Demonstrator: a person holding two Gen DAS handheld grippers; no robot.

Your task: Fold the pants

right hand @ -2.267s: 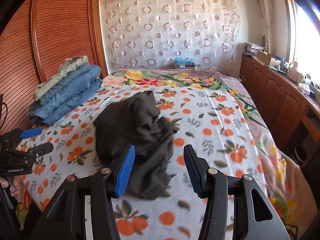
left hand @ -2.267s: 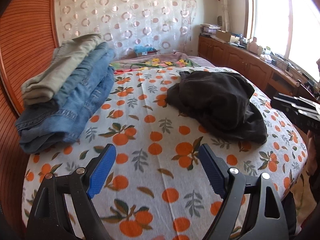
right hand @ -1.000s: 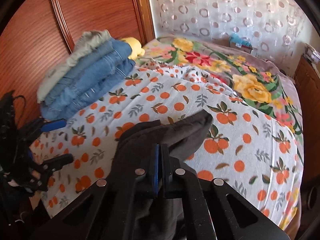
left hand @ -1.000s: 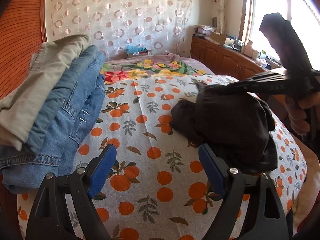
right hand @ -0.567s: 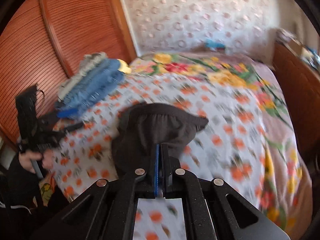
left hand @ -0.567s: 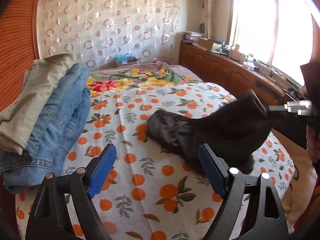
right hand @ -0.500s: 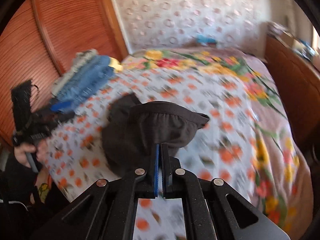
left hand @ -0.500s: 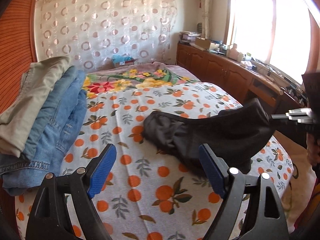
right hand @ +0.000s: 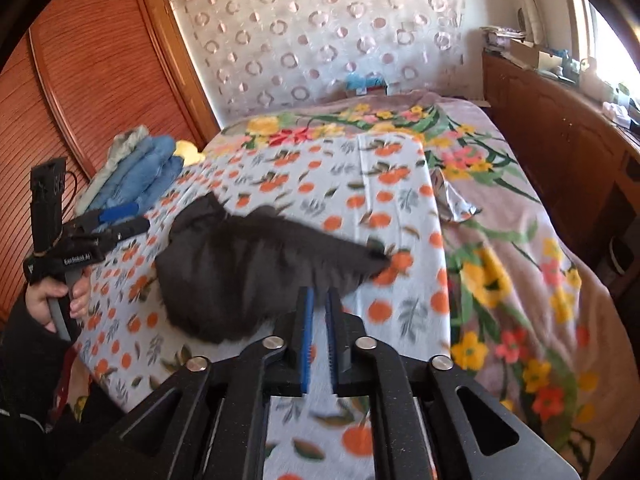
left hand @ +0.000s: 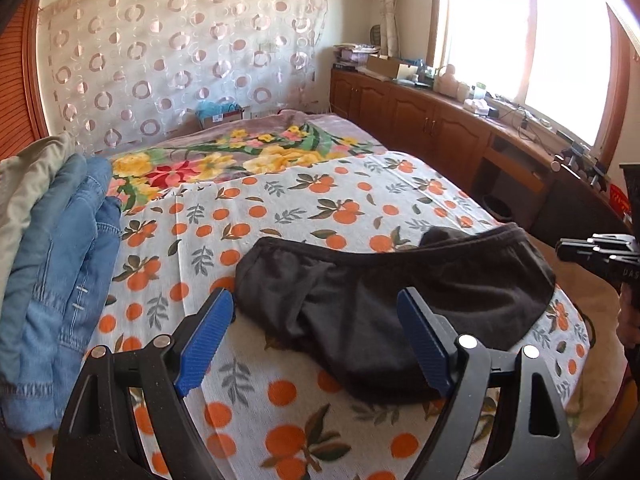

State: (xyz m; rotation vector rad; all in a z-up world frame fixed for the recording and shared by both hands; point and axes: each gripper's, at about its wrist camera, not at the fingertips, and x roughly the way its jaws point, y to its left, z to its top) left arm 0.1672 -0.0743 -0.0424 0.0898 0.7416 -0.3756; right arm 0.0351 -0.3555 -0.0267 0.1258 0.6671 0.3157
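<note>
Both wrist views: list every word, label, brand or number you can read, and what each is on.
"DAS": white letters, cut off by the frame edge, on the right tool body in the left wrist view.
White label on the left tool body in the right wrist view: too blurred to read.
Boxes and papers on the cabinet: print too small to read.
Pants, jeans, sheet: no text.

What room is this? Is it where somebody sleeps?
Most likely a bedroom. There is a big bed with flowery covers, a stack of folded jeans on it, and a curtain behind.
</note>
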